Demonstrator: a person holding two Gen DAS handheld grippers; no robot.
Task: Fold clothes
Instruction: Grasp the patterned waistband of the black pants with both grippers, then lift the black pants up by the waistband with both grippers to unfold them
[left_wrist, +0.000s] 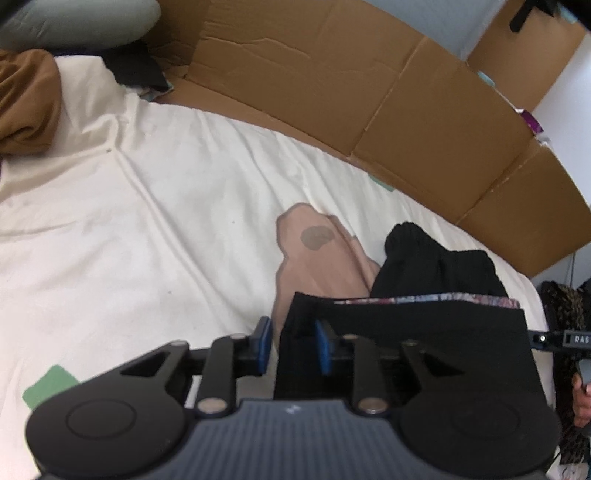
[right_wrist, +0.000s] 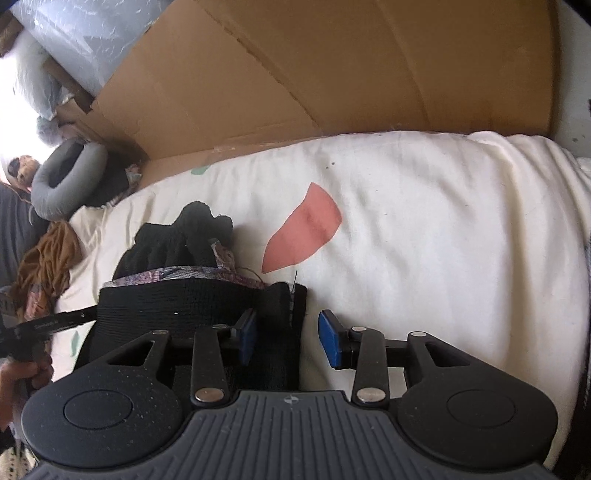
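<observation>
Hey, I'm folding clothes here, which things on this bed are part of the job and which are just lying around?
Part of the job:
black garment
left gripper
right gripper
brown clothing heap

Just lying about:
cardboard sheet
grey ring cushion
cream bedcover

Both wrist cameras look steeply down along their claws, close over a cream-covered bed (left_wrist: 147, 221). Each faces the cardboard wall (right_wrist: 295, 74) behind it. Both views share the folded black garment (left_wrist: 424, 332) lying just ahead.
</observation>
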